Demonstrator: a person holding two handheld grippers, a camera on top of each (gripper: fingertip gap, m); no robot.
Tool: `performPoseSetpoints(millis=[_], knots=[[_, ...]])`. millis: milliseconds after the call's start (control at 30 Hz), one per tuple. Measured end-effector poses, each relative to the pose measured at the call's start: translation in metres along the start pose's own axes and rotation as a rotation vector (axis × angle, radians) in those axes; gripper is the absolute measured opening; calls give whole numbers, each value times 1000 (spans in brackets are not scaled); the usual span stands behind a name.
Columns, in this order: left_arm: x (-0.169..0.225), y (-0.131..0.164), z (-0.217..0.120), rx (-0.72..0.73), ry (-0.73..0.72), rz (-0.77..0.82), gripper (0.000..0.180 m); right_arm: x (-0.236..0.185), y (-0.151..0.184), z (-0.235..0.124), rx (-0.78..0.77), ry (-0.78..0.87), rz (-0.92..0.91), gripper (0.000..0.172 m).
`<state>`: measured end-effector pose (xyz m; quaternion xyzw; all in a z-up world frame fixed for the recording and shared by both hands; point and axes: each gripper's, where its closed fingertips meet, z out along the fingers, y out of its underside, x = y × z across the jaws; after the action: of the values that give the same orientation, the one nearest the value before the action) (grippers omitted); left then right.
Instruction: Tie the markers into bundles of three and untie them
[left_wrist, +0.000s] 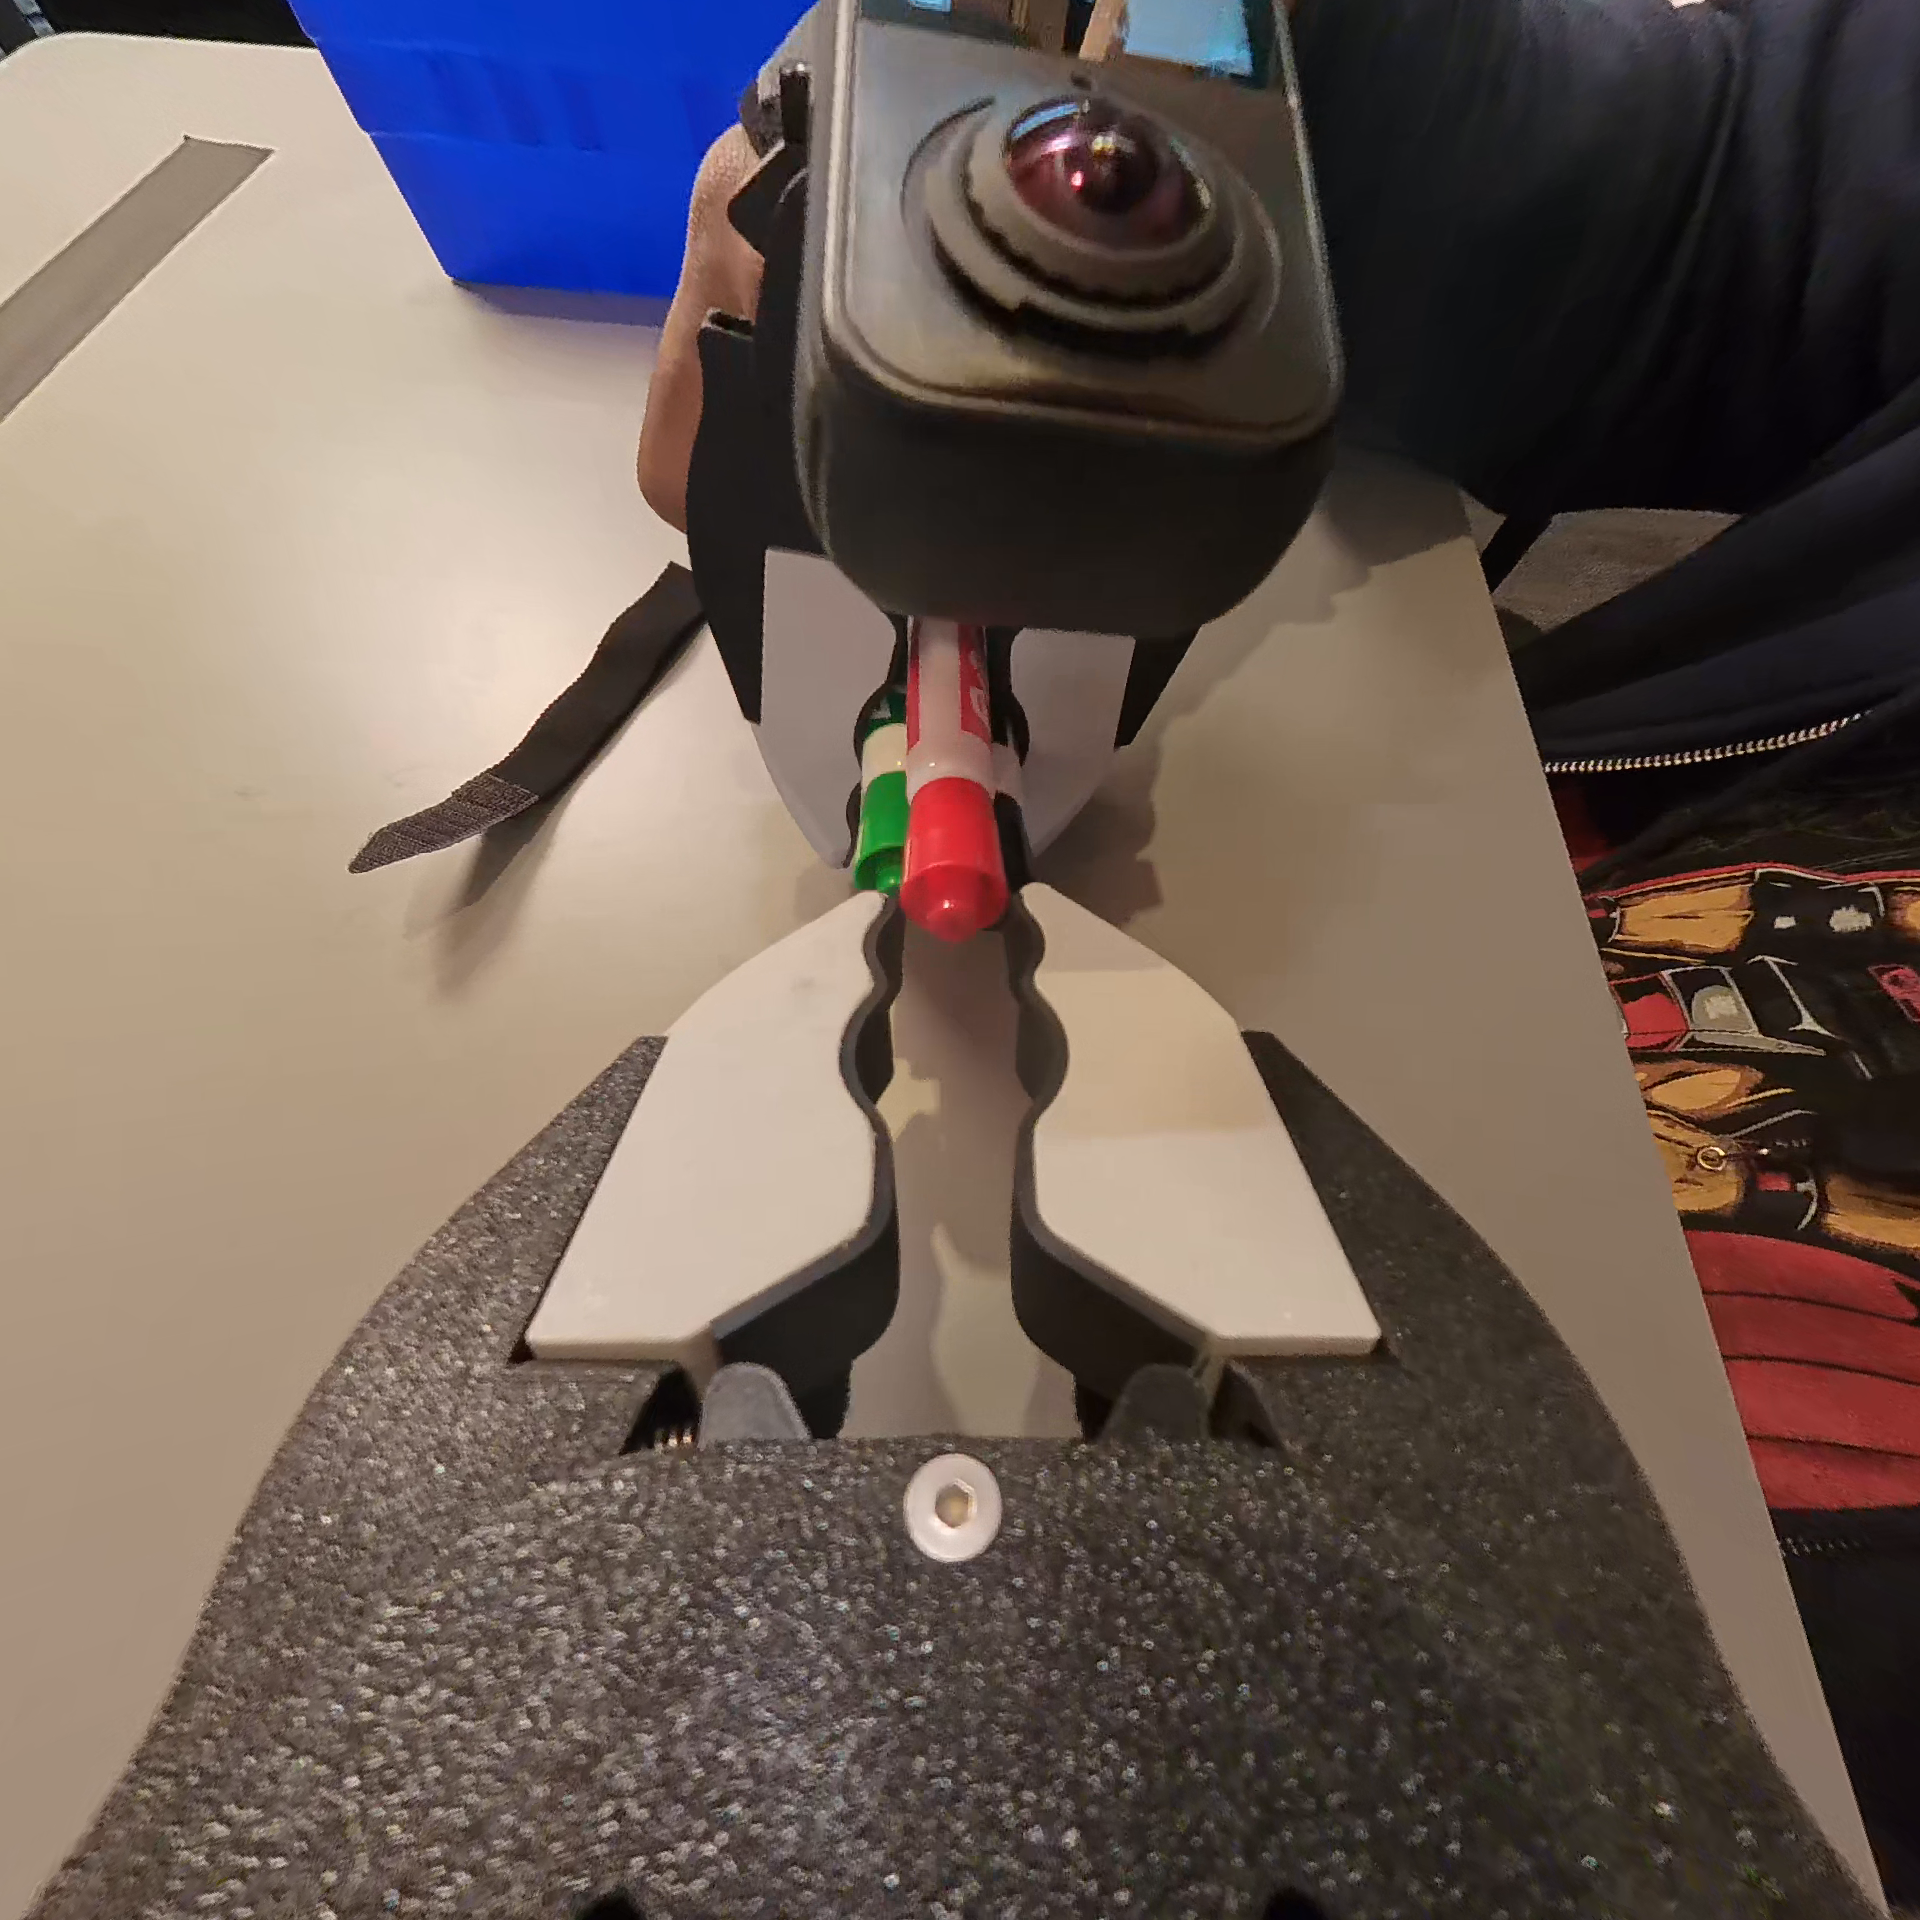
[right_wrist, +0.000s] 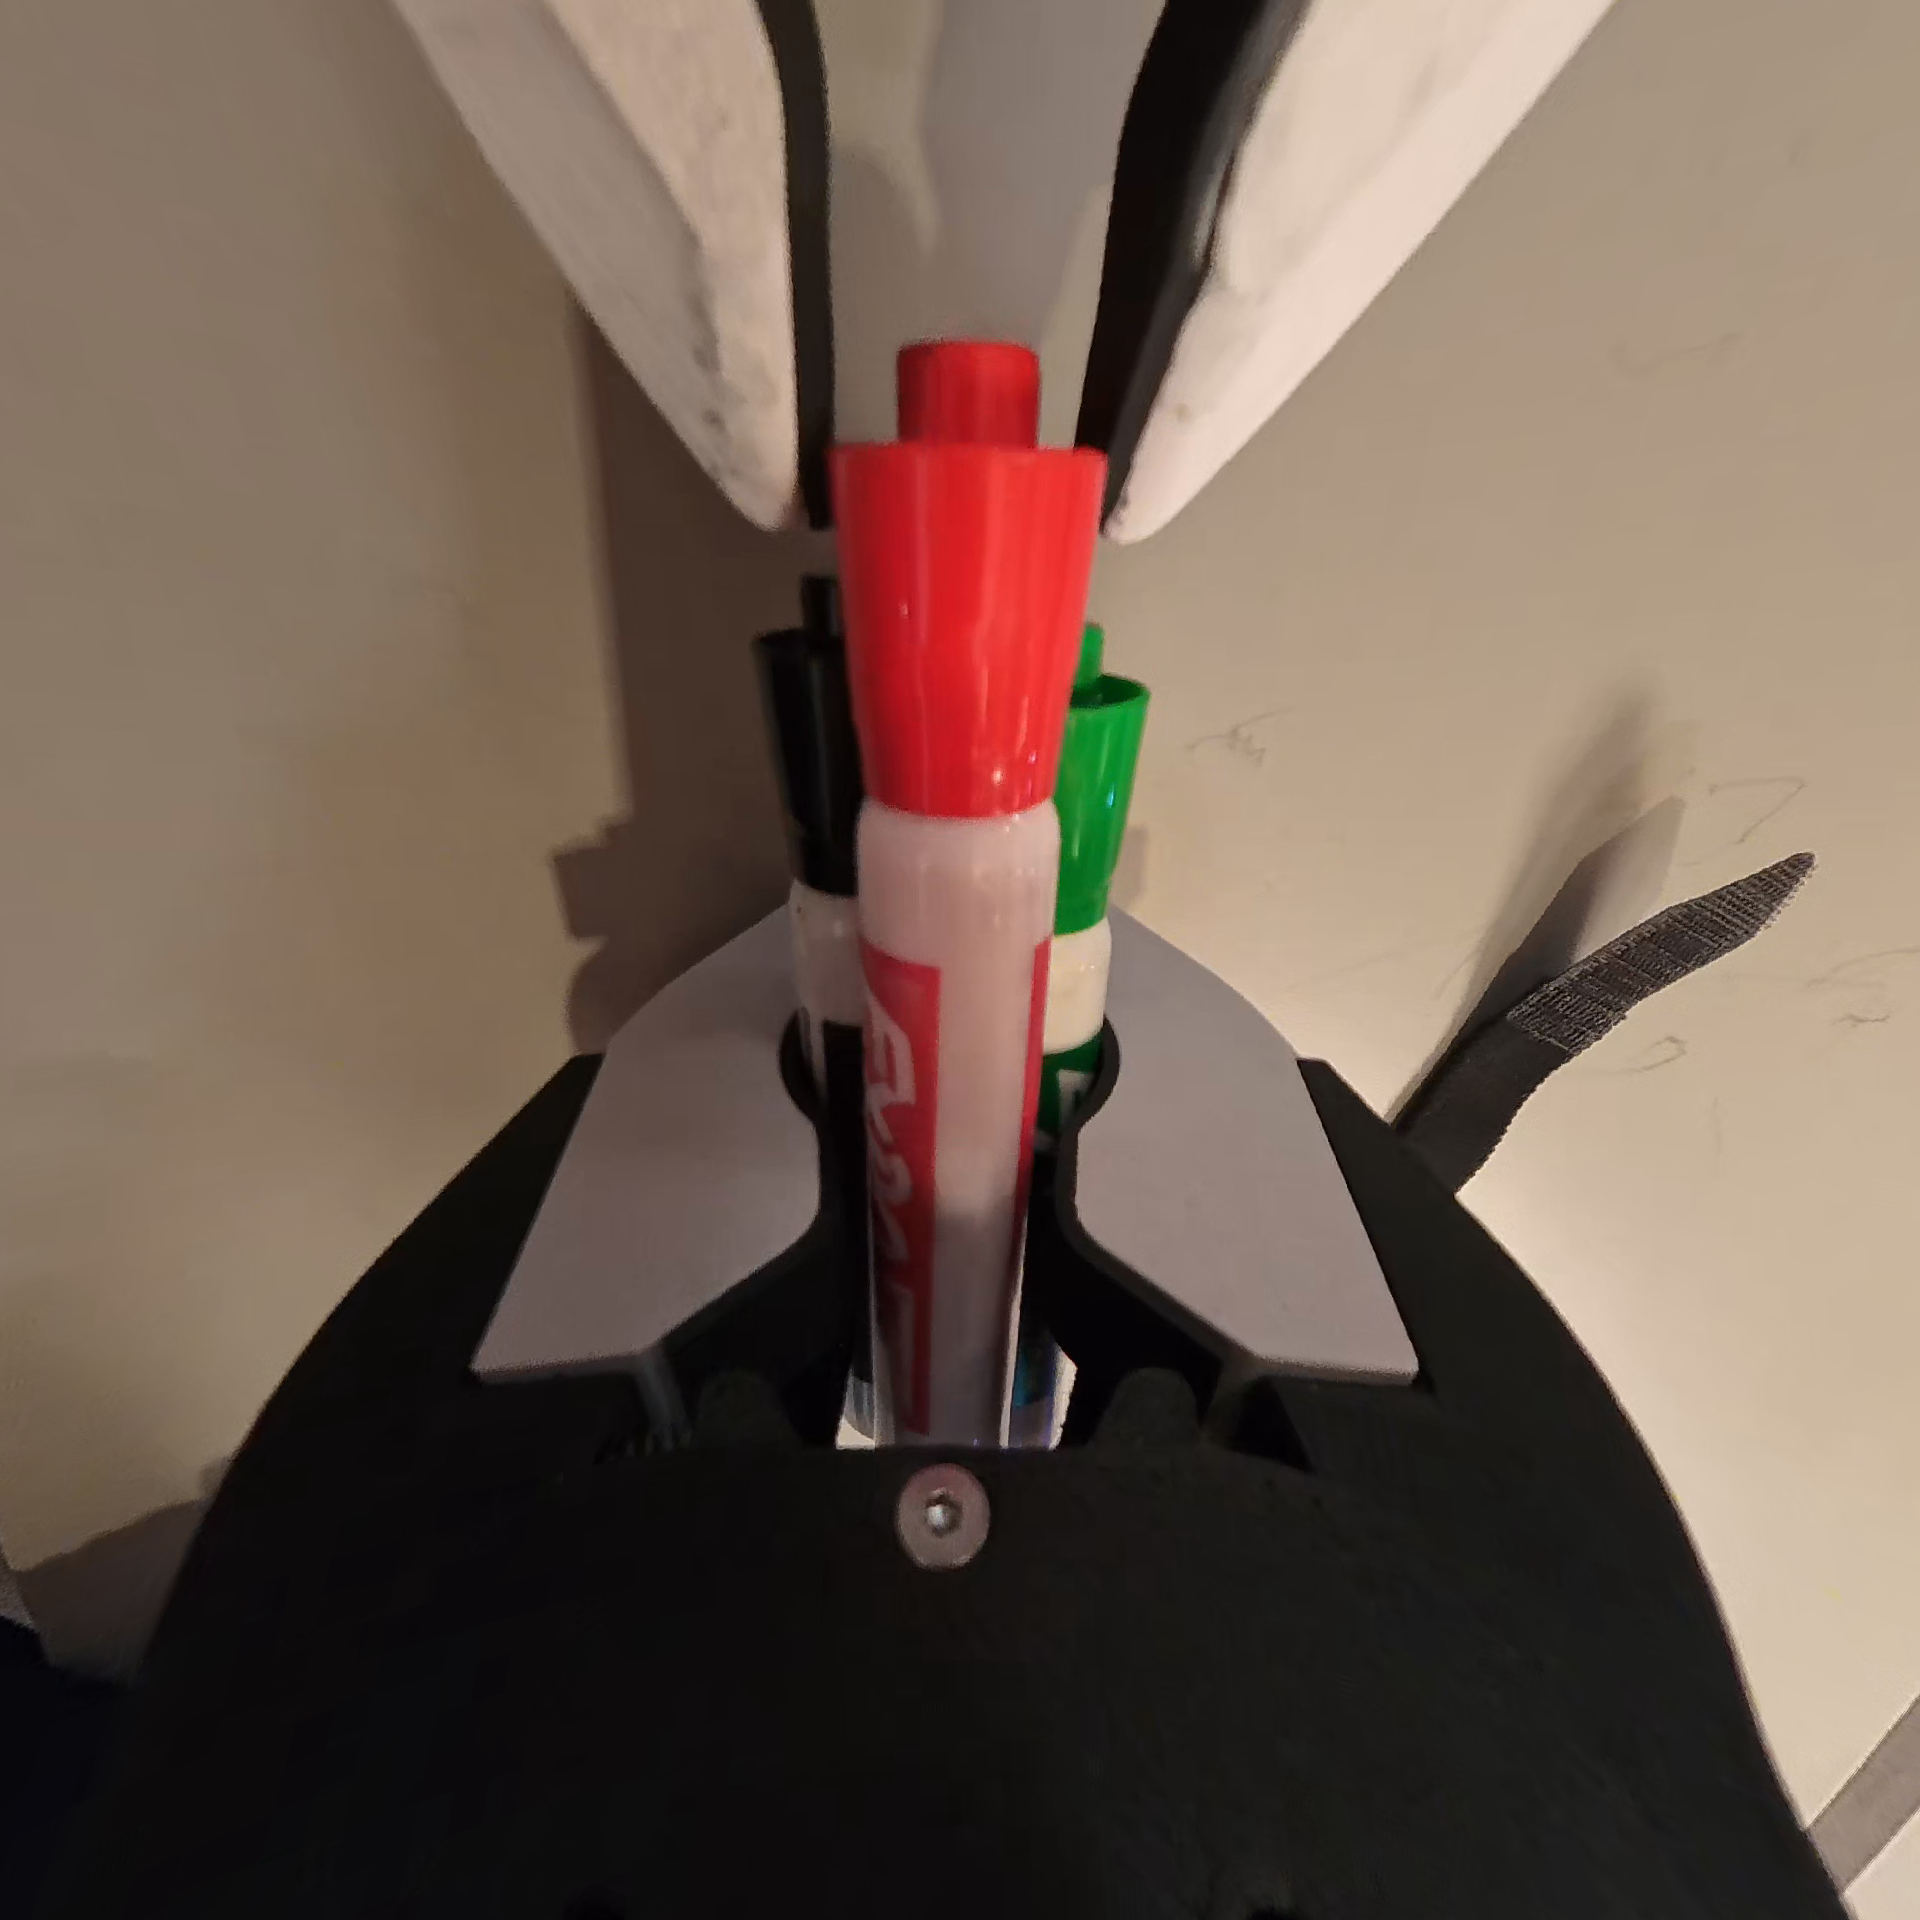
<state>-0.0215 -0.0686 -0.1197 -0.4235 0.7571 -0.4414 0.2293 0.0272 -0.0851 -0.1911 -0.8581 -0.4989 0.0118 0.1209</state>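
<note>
Beige table (left_wrist: 312, 623), blue bin (left_wrist: 540, 156) at back, loose black hook-and-loop strap (left_wrist: 540, 748) lay beside. My right gripper (right_wrist: 951, 997) clamped three markers: red marker (right_wrist: 961, 665) on top, green marker (right_wrist: 1101, 800) and black marker (right_wrist: 800, 758) beneath. Left gripper (left_wrist: 951, 914) part-open around the red cap tip; contact unclear. I judged the barrels light, stiff, slick; grip mid-barrel.

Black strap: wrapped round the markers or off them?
Off. The black strap lies loose on the table, beside the right gripper, which clamps the red, green and black markers.
</note>
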Motion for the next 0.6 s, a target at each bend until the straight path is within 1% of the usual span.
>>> performPoseSetpoints(millis=[100, 200, 333, 600], knots=[[-1, 2, -4, -4, -7, 7, 20, 1, 2, -1, -4, 1, 2, 42], [1, 1, -7, 21, 5, 7, 17, 1, 3, -1, -5, 2, 4, 42], [1, -4, -3, 39, 10, 5, 11, -1, 2, 0, -8, 0, 0, 42], [1, -4, 5, 46, 12, -3, 11, -3, 2, 0, -26, -6, 0, 42]])
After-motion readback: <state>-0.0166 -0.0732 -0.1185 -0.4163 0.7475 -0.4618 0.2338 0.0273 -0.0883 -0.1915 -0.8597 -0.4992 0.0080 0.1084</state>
